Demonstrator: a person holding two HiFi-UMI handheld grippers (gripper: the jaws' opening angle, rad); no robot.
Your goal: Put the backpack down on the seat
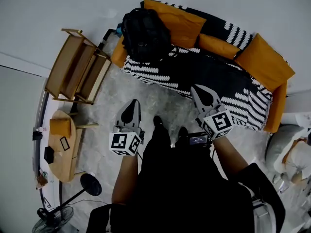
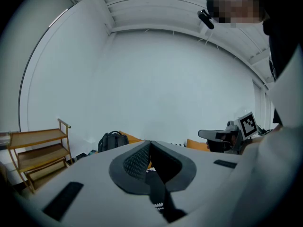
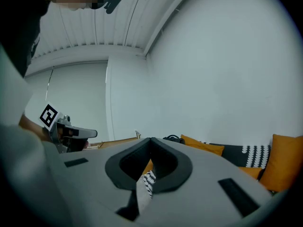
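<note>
My left tongs (image 1: 131, 106) (image 2: 150, 142) are pressed together at the tips with nothing between them. My right tongs (image 1: 198, 92) (image 3: 151, 139) are narrow to the point of touching too, and they also hold nothing. Both point forward over the pale floor (image 1: 146, 101) towards the sofa (image 1: 218, 76), side by side and apart from each other.

The backpack (image 1: 145, 33) (image 2: 111, 141) is black and sits upright on the sofa's seat, ahead of my left tongs and well apart from both pairs. It stands at the sofa end farthest from my right tongs, against an orange cushion (image 1: 177, 23). A wooden rack (image 1: 77, 67) stands on the floor out to the left of my left tongs, beside that sofa end.
</note>
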